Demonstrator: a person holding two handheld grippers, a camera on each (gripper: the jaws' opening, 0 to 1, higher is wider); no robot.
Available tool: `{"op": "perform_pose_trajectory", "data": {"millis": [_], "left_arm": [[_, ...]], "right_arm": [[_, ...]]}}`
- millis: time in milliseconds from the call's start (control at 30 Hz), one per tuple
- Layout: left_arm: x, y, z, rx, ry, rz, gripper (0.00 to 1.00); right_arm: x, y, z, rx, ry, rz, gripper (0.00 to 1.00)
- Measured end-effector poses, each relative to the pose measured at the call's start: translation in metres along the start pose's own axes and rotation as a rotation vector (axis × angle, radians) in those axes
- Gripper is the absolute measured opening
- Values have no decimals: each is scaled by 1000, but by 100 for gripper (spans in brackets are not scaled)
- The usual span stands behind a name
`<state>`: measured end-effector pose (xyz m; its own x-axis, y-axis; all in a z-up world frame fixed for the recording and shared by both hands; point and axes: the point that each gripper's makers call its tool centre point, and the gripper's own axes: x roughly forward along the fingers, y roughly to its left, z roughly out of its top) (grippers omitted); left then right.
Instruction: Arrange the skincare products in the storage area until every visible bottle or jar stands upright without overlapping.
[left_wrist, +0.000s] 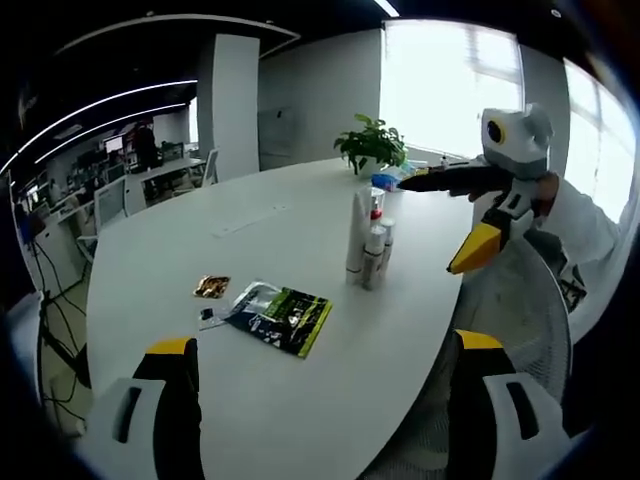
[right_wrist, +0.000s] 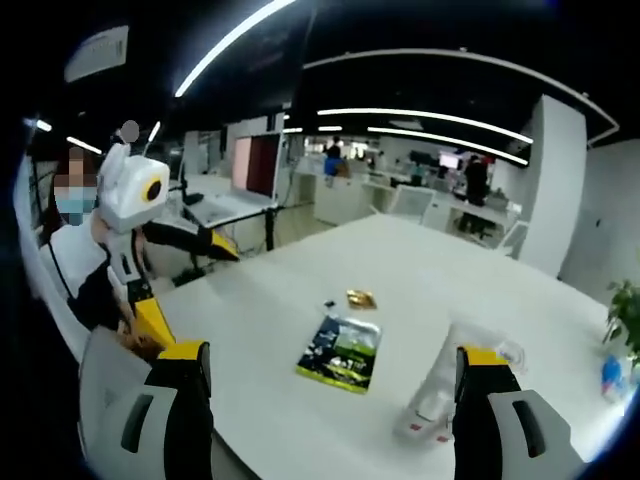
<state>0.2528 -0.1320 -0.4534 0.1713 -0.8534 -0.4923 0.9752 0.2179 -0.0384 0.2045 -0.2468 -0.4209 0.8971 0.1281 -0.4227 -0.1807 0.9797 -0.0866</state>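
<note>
Yellow-tipped jaws of the left gripper (left_wrist: 325, 350) are standing wide apart at the bottom of the left gripper view, holding nothing, hovering over the white surface (left_wrist: 180, 260). Right gripper (right_wrist: 335, 360) jaws are likewise spreading wide and empty. Skincare bottles (left_wrist: 368, 240) are clustering upright at centre frame, touching or nearly so; in the right gripper view they are blurring at lower right. A green sachet (left_wrist: 280, 317) and a small gold packet (left_wrist: 211, 287) are lying flat at lower left. Reaching into that tight cluster is risking toppling neighbouring bottles, since they are standing so close together.
</note>
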Motion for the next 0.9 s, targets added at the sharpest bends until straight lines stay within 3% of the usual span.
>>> {"op": "perform_pose_trajectory", "data": {"millis": [267, 567, 900], "left_arm": [[-5, 4, -3, -23, -18, 20, 99], [-13, 7, -7, -53, -34, 47, 99], [-20, 11, -14, -95, -42, 81, 99]], "right_arm": [[36, 20, -7, -32, 47, 98, 99], [79, 6, -40, -48, 141, 124, 99], [122, 1, -79, -7, 230, 141, 99]]}}
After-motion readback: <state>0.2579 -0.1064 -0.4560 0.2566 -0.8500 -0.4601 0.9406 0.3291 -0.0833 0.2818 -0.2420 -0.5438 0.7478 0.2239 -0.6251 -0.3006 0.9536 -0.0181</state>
